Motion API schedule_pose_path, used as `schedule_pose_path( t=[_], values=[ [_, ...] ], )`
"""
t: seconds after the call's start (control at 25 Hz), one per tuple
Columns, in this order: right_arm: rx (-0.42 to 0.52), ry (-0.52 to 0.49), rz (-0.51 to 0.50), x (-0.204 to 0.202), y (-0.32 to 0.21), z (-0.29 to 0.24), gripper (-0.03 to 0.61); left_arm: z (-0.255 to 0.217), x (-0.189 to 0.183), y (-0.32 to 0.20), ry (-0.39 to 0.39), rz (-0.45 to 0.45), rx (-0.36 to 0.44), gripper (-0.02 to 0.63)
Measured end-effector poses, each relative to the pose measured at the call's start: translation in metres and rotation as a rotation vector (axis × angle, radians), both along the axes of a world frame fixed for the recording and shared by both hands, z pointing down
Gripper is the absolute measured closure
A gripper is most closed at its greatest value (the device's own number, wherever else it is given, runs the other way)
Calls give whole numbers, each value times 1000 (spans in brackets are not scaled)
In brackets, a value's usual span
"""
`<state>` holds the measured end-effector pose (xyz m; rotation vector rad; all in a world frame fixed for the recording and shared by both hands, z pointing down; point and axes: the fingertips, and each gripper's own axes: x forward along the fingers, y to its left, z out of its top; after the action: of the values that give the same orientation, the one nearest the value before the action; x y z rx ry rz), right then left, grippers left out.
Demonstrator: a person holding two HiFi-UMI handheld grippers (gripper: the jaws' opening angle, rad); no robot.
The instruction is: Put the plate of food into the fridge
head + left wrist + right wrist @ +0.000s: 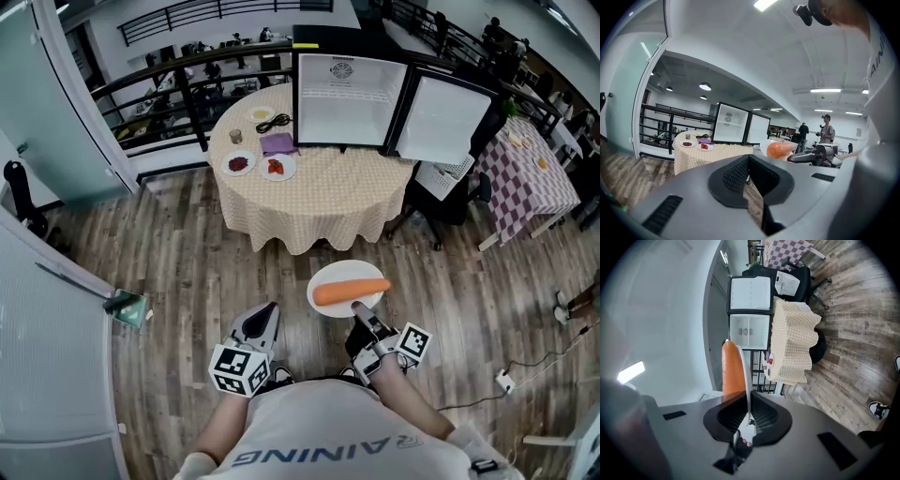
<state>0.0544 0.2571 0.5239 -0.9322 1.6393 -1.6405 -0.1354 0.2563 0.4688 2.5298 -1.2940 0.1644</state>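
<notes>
White plate [327, 276] carrying a whole carrot [350, 292] is clamped by its near rim in the closed right claw [359, 310], over the wood floor, well short of the open mini fridge [347, 98] on the round tabletop [328, 192]. Left claw [263, 316] is shut, nothing held. Risk: with only a one-edge grip, the carrot could be rolled off by any tilt, or the rim knocked against the fridge frame.

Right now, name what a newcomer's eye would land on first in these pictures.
A big orange carrot lies on a white plate, gripped by its near rim in the right gripper, low in the middle of the head view. Beyond it, on the round clothed table, a mini fridge stands with its door open.
</notes>
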Motion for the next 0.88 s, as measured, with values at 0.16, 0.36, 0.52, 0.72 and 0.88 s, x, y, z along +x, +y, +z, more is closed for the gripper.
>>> schedule_pose_path(
  t=[0.16,0.36,0.52,0.72,0.88],
  values=[
    [15,-13,23,-23,-3,-1,543,5,-25,0,4,4,5,606],
    [6,-2,35,-51,1,-1,543,14,-55,-1,14,10,-9,606],
    [-17,15,28,-65,2,3,543,18,-71,-5,31,3,-13,606],
    [-7,16,22,-78,-7,1,543,21,-80,-14,41,8,-22,606],
    [-6,10,6,-86,-23,5,543,27,-87,-26,39,-6,-34,606]
  ],
)
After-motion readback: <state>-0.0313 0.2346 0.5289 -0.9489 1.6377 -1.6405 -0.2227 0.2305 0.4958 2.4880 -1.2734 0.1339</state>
